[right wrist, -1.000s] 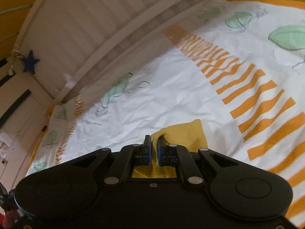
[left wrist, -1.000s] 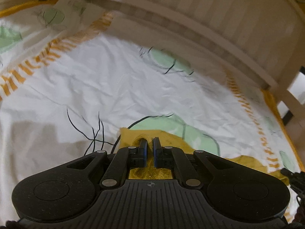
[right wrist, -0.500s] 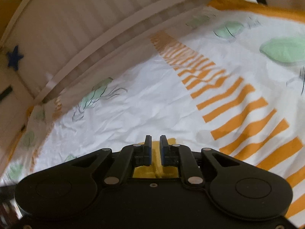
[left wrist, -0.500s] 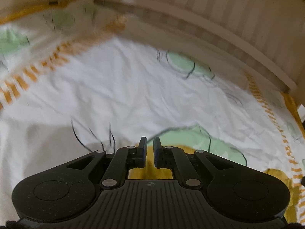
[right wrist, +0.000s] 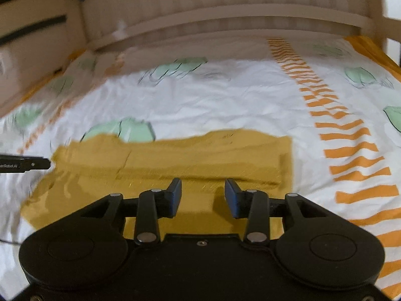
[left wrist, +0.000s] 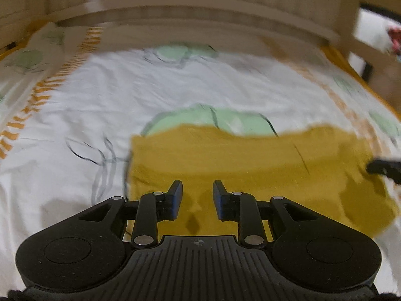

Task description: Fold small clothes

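Observation:
A mustard-yellow small garment [left wrist: 250,160] lies flat on the bed, folded over along its length; it also shows in the right wrist view [right wrist: 190,158]. My left gripper [left wrist: 197,192] is open and empty, just above the garment's near left part. My right gripper [right wrist: 203,192] is open and empty, above the garment's near right part. The tip of the right gripper [left wrist: 383,169] shows at the right edge of the left wrist view. The tip of the left gripper [right wrist: 25,165] shows at the left edge of the right wrist view.
The garment lies on a white bedsheet [left wrist: 125,95] with green leaf prints and orange stripes [right wrist: 351,150]. A slatted wooden headboard [left wrist: 200,7] stands at the far side. A wooden bed rail [right wrist: 30,50] runs along the left.
Both grippers were shut on the yellow garment; they have let go, opened and drawn back. The garment now lies spread flat and folded on the sheet.

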### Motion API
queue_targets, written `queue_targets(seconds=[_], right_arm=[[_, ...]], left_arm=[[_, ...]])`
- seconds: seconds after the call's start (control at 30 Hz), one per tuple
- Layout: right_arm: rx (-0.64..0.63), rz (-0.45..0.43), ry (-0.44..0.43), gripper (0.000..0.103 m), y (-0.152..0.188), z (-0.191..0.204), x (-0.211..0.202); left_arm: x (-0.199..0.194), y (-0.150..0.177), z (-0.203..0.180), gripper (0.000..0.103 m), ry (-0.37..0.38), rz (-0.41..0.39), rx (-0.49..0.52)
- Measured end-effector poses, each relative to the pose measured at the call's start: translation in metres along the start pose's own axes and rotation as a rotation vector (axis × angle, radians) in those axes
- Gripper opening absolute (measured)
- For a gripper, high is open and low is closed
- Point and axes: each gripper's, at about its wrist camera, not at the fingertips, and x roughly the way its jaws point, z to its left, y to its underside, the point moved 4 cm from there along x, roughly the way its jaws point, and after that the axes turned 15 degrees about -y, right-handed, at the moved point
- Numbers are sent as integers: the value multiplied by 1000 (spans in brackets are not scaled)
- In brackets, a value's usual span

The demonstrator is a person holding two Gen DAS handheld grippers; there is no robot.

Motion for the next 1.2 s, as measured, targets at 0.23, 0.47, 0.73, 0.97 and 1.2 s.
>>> queue_targets(seconds=[0.23, 0.47, 0.73, 0.97, 1.2], right_arm=[[-98, 97, 22, 53, 14, 17, 19], [-129, 127, 36, 56, 6, 17, 48], [32, 81, 57, 56, -40, -14, 82], [126, 7, 80, 56, -57, -36, 76], [34, 28, 47, 67, -45, -13, 64]], left_arm=[[23, 19, -17, 26, 1, 84, 57], [45, 5, -21, 29, 0, 102, 16], [85, -29, -4, 29, -31, 135, -92], [95, -54, 16, 29, -88, 117, -164], [72, -48, 12, 31, -79, 117, -117]])
